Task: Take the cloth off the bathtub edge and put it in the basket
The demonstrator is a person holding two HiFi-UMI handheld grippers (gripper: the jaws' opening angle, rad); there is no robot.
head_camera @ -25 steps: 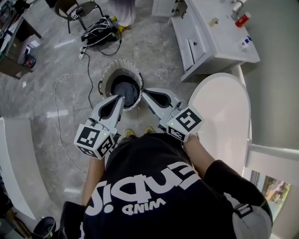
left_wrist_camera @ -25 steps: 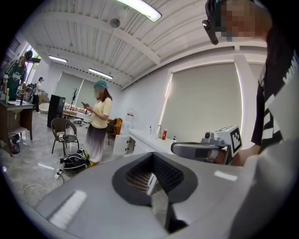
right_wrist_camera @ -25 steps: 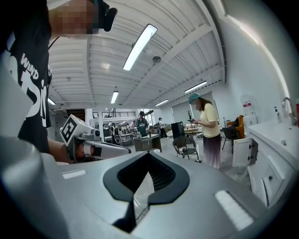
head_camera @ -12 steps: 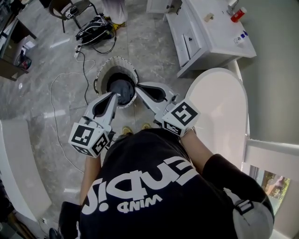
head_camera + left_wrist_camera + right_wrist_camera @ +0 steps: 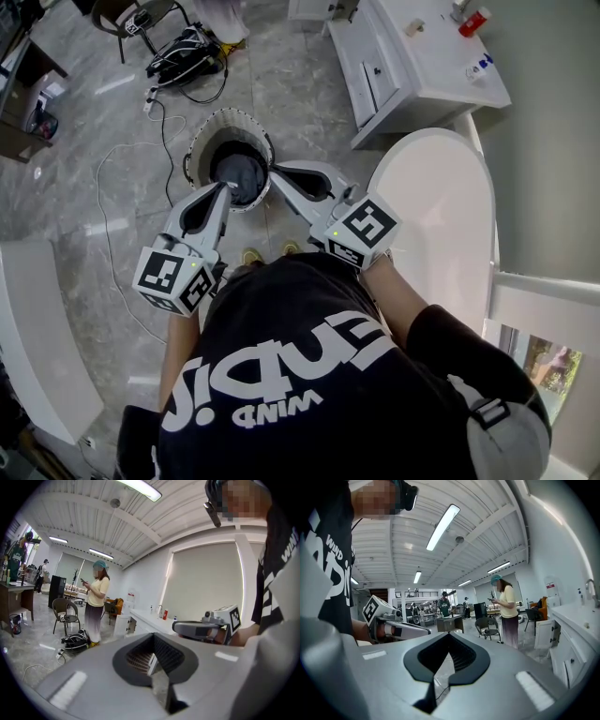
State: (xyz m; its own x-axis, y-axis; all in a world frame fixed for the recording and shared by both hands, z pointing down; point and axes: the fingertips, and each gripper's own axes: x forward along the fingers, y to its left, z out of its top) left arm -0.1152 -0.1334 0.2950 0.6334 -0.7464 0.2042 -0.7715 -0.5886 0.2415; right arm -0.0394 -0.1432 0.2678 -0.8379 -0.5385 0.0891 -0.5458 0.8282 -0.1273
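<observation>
Cloth in basket | left gripper, right gripper: jaws together, empty, tips at rim | bathtub near

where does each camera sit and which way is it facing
Head view: on the person's head, looking steeply down at the basket holding a dark cloth, with the bathtub at the right; shows their shirt, left gripper and right gripper.
Left gripper view: on the left gripper, looking roughly level past its shut jaws; shows the right gripper and shirt.
Right gripper view: on the right gripper, looking level past its shut jaws; shows the left gripper and shirt.
Shared: both gripper views show the standing person in a yellow top.
</observation>
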